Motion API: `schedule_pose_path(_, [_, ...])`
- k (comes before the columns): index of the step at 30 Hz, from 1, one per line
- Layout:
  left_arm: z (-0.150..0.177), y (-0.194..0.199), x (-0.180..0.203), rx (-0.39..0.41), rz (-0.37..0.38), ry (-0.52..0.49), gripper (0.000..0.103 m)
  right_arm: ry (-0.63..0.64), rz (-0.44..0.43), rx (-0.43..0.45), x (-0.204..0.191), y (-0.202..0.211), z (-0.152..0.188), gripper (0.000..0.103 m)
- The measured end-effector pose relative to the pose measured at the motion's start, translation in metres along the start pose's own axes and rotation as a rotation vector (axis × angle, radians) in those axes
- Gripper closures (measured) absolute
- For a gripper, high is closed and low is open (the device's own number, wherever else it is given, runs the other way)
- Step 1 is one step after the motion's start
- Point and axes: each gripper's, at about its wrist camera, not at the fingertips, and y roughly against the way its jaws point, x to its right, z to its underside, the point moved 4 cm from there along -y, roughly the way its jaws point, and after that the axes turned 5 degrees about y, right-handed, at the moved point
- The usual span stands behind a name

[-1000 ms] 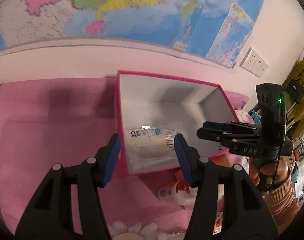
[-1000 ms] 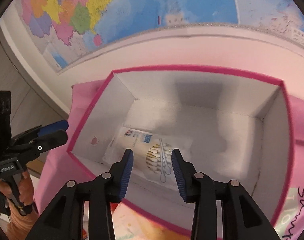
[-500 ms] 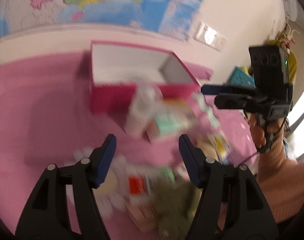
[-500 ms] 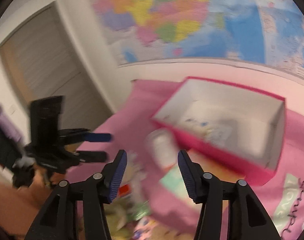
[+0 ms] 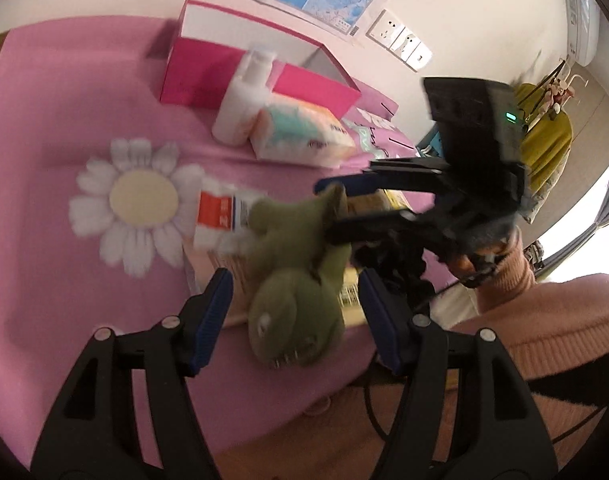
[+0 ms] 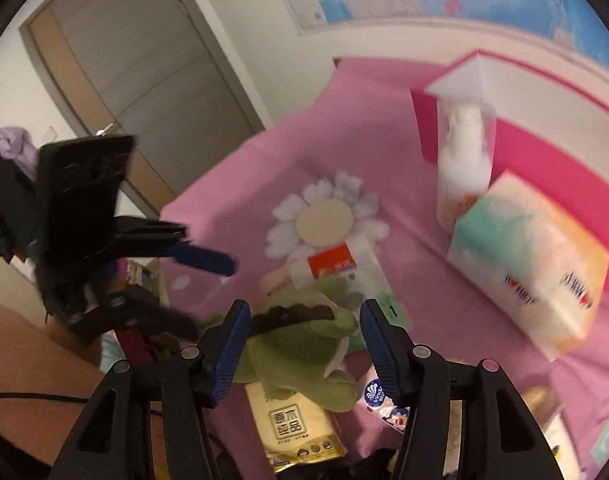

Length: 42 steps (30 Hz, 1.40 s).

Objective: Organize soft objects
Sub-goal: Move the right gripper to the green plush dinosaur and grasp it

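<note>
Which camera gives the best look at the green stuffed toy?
The left wrist view: the green stuffed toy shows nearly whole, head included. In the right wrist view only its back appears, partly hidden by the fingers.

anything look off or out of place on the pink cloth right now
Yes. A green plush dinosaur lies sprawled across a heap of packets near the front edge instead of in the pink box. A white bottle and tissue pack also sit outside it.
</note>
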Motion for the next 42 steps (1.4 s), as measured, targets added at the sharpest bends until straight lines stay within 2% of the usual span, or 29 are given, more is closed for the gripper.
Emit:
schedule_pose_path(2, [0.007, 0.002, 0.001, -0.005, 0.012, 0.010, 0.036, -0.024, -0.012, -0.008, 0.002, -0.004, 0.004, 0.047])
schedule_pose_path(3, [0.013, 0.003, 0.002, -0.008, 0.016, 0.014, 0.032, -0.036, -0.027, -0.001, 0.005, -0.005, 0.004, 0.049])
schedule_pose_path(4, [0.016, 0.003, 0.002, -0.014, 0.019, 0.018, 0.030, -0.040, -0.039, 0.005, 0.003, -0.003, 0.007, 0.058])
schedule_pose_path(11, [0.033, -0.012, -0.001, -0.089, 0.025, 0.061, 0.028, -0.119, -0.077, 0.055, 0.010, 0.003, 0.011, 0.064])
schedule_pose_path(13, [0.032, -0.014, 0.000, -0.086, 0.039, 0.069, 0.034, -0.151, -0.097, 0.079, 0.012, 0.005, 0.012, 0.066])
schedule_pose_path(15, [0.029, -0.016, 0.001, -0.079, 0.032, 0.070, 0.051, -0.172, -0.098, 0.100, 0.013, 0.008, 0.012, 0.067])
schedule_pose_path(22, [0.006, -0.006, 0.008, -0.004, 0.029, 0.055, 0.052, -0.213, -0.057, 0.192, 0.015, 0.030, 0.002, 0.069])
schedule_pose_path(31, [-0.044, -0.002, 0.005, 0.081, -0.005, 0.002, 0.052, -0.300, -0.023, 0.321, 0.037, 0.057, -0.010, 0.069])
schedule_pose_path(39, [-0.072, -0.027, -0.034, 0.092, -0.039, 0.081, 0.056, -0.416, -0.007, 0.300, 0.069, 0.033, 0.000, 0.069])
schedule_pose_path(42, [-0.076, -0.037, -0.042, 0.081, -0.021, 0.095, 0.056, -0.407, -0.015, 0.261, 0.067, 0.019, 0.004, 0.075])
